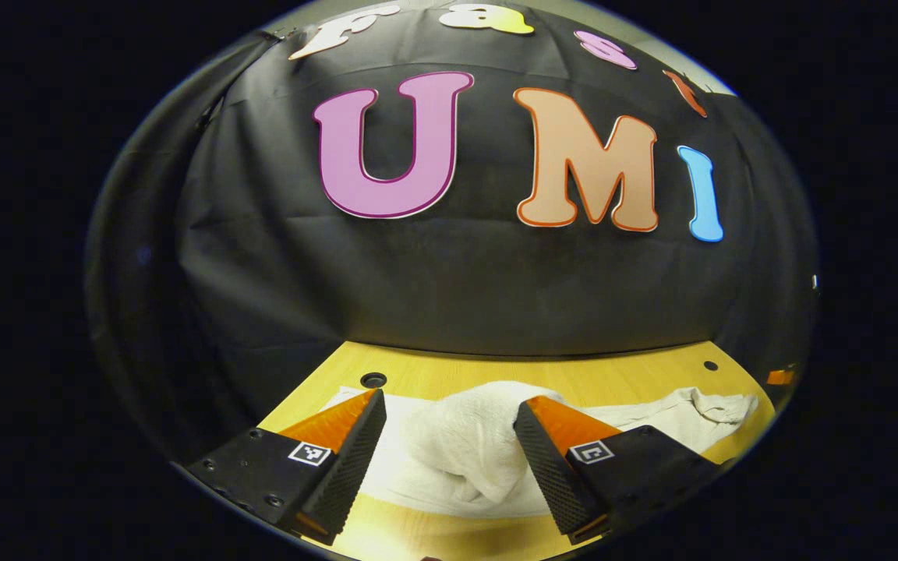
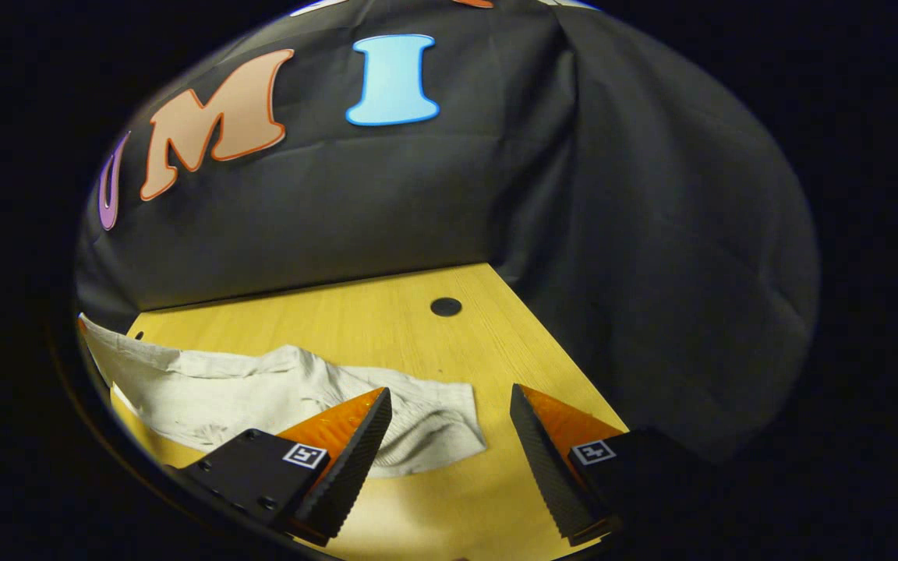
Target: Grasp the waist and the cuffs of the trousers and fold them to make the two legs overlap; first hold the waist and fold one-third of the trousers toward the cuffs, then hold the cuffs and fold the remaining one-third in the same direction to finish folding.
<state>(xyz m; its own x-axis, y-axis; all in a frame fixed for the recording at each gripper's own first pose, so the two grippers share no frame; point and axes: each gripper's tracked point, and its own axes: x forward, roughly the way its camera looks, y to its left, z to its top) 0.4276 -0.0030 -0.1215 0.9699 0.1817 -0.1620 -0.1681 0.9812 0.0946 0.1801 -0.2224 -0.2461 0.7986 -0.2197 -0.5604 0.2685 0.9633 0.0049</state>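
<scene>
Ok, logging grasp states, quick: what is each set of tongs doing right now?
Left tongs: open, astride a bunched hump of the trousers, not clamped.
Right tongs: open, holding nothing, over the trousers' end.

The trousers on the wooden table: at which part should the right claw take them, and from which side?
Probably at the ribbed waistband, the trousers' end nearest the right claw. It lies flat with its edge free on the table, so coming from above at that open end, one finger under the hem, seems easiest.
</scene>
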